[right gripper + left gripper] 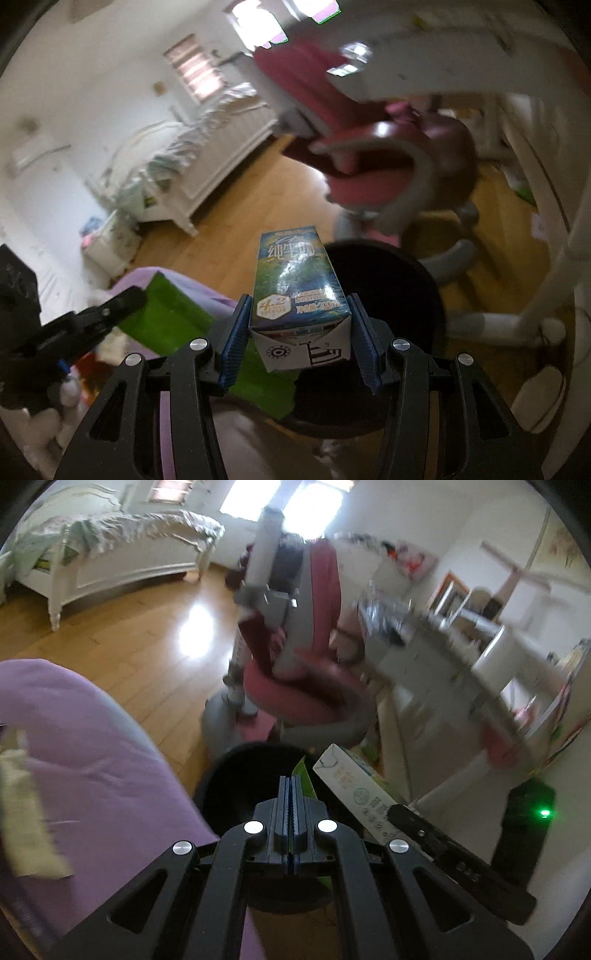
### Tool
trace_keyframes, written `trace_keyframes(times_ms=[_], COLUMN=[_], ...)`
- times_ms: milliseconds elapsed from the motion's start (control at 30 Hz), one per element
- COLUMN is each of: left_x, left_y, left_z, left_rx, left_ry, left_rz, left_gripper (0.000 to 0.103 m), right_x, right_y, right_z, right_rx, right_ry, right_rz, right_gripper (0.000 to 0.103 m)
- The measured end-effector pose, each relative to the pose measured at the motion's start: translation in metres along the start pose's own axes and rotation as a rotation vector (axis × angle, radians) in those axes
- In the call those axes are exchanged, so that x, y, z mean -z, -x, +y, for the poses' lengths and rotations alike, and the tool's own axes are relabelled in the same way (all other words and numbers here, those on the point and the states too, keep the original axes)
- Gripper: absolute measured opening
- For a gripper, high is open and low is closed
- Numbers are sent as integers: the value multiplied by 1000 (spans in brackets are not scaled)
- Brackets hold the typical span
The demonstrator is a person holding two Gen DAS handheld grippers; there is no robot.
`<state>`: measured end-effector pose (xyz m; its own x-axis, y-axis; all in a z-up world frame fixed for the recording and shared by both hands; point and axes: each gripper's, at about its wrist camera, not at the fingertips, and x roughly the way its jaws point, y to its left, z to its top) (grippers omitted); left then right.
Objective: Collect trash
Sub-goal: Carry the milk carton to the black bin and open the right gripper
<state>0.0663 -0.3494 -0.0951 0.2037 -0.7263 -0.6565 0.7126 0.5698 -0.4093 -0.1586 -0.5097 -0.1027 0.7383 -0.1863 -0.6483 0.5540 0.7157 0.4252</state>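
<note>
Blurred bedroom all round. White bed [122,554] with a ruffled cover far left, bare wooden floor [147,653] in the middle, bright window patches on the far wall. Pink and grey chair [306,672] standing just beyond the bin, close against a white worktop [491,653] on the right crowded with things too smeared to name. Purple bedding [92,760] near left, a pale crumpled scrap [26,812] lying on it at the left edge.

Black round bin [236,775] directly ahead of both tools, mouth open upward; inside dark, contents impossible to tell.

Left tongs [291,786] pressed together over the bin's rim, pinching a thin green wrapper [306,779] whose edge sticks out past the blue pads. Same green sheet seen from the right wrist view [173,317], hanging flat and slanting between the left tool and the near edge of the bin.

Right tongs [299,321] clamped on a milk carton [295,284], blue pads against its two side faces. Carton held above the near left rim of the bin [388,280], long axis running straight away along the fingers, folded base end toward the camera, printed far end tilted toward the floor and chair. From the left wrist view, same carton [351,786] just right of the left tongs, slanting up and left.
</note>
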Motion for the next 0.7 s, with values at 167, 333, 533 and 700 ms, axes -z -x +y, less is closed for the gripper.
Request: trace_keyframes(times_ms=[167, 333, 533, 700], left_x=[1, -2, -2, 3], left_y=[-30, -43, -44, -15], left_z=[-8, -16, -26, -31], left_rx=[-27, -45, -134, -178], left_ry=[-27, -70, -141, -203], left_rz=[40, 48, 102, 73], left_gripper=[2, 4, 8, 8], right_x=[5, -1, -5, -7], right_y=[-17, -39, -41, -38], right_z=[-34, -34, -36, -19], right_rx=[12, 2, -40, -59], right_ry=[-49, -78, -113, -90], right_rz=[26, 49, 51, 48], right_gripper=[52, 53, 84, 84])
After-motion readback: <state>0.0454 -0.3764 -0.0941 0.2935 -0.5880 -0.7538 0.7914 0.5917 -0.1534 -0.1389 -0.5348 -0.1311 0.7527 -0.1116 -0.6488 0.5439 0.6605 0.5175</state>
